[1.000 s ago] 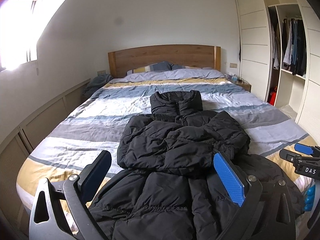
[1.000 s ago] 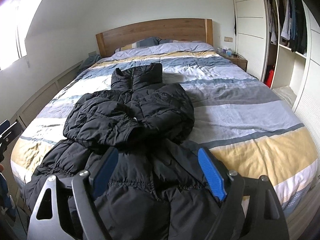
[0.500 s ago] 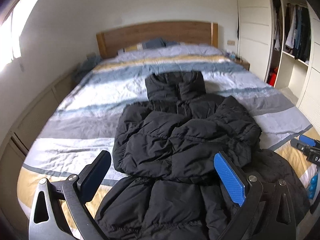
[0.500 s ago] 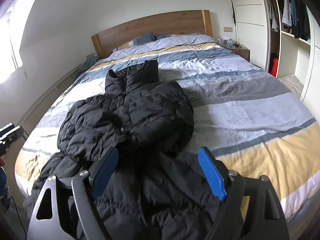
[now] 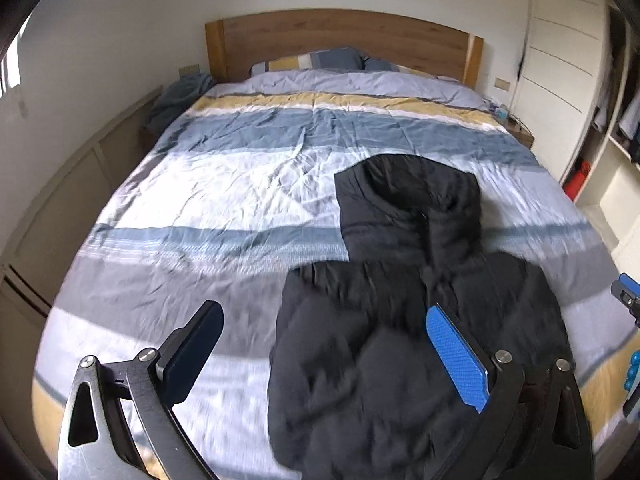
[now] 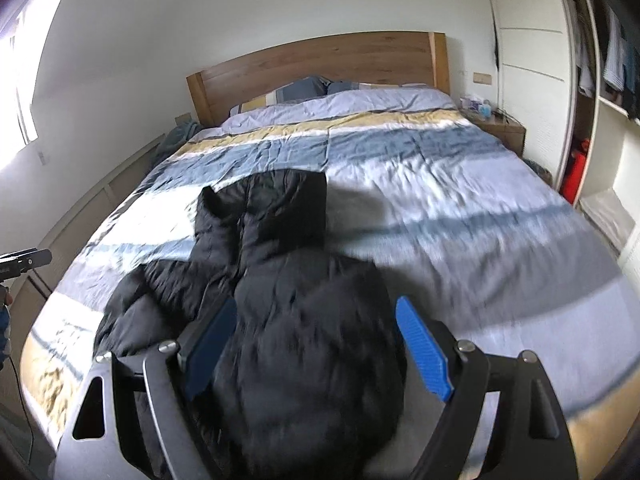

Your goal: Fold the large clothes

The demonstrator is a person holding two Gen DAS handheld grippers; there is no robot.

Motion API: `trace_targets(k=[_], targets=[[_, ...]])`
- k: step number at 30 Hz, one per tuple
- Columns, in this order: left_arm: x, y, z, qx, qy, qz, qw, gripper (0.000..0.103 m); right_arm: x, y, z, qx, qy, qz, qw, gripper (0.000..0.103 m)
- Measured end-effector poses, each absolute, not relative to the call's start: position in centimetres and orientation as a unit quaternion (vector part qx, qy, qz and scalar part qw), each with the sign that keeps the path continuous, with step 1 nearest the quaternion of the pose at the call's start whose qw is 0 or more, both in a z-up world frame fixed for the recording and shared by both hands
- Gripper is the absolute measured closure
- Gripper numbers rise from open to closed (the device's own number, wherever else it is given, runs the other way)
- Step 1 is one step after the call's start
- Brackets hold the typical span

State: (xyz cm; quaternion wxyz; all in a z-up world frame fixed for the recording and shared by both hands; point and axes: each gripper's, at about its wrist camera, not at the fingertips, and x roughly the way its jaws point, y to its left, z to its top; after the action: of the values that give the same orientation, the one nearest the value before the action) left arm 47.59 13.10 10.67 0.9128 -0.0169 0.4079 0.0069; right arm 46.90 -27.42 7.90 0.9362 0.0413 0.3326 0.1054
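A black puffer jacket point(image 5: 404, 320) lies on the striped bed, sleeves folded across its chest, hood pointing at the headboard. My left gripper point(image 5: 324, 344) is open above the jacket's left edge, its right finger over the fabric, holding nothing. In the right wrist view the jacket point(image 6: 296, 320) fills the gap between the fingers of my right gripper point(image 6: 316, 340), which is open above its body. The jacket's lower part is hidden under both grippers. Both views are motion-blurred.
The bed point(image 5: 248, 184) has a striped blue, grey, yellow duvet and a wooden headboard point(image 5: 340, 40). An open wardrobe point(image 6: 600, 80) with hanging clothes stands right, with a nightstand point(image 6: 500, 128) beside it. Low wall panels point(image 5: 60, 208) run along the left.
Both grippers have moved forward and up over the jacket, toward the headboard. The jacket's hem has dropped out of view. Both grippers stay open.
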Motion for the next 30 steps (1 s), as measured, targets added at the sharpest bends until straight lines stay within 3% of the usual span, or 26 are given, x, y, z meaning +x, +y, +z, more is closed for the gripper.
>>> trace_targets(k=[4,15,30], targets=[[55.2,15.0,8.6,-0.063,0.427,-0.002,0.902,0.012,55.2,-26.2,6.8,0.064,0.353,0.118,0.926,0.021],[70.0,15.1,0.5,-0.168,0.442,-0.027,0.881,0.014,73.3,-25.8,-1.9,0.204,0.398,0.133,0.884,0.021],[79.0,13.5,-8.5,-0.269,0.456,-0.049,0.847,0.015,82.1,-22.3,-7.4,0.227,0.406,0.179,0.867,0.024]])
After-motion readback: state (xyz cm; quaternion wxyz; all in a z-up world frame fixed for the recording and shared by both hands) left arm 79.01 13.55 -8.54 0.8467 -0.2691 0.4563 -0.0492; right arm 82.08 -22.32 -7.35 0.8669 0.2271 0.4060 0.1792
